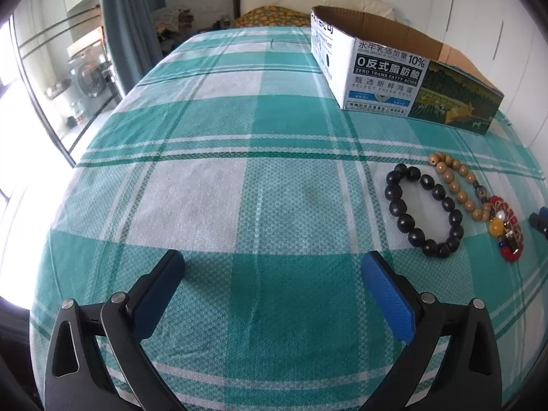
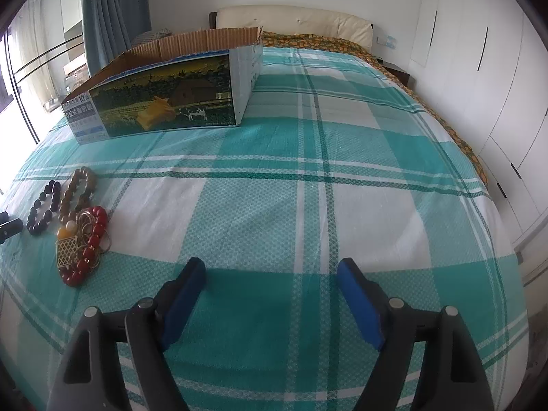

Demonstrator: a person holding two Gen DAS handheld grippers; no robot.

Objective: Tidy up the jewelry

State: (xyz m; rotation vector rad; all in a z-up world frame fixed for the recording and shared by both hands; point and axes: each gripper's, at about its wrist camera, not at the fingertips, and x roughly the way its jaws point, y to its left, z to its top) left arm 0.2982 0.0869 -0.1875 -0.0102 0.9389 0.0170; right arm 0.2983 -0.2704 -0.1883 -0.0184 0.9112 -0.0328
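Observation:
A black bead bracelet lies on the teal checked bedspread, right of my left gripper, which is open and empty. Beside it lie a tan wooden bead bracelet and a tangle of red beads and gold charms. In the right wrist view the black bracelet, the tan bracelet and the red and gold tangle lie left of my right gripper, which is open and empty. An open printed cardboard box stands behind the jewelry; it also shows in the right wrist view.
The bedspread covers a bed with a cream headboard. White wardrobe doors run along the right. A glass door and blue curtain stand at the left. The other gripper's tip shows at each view's edge.

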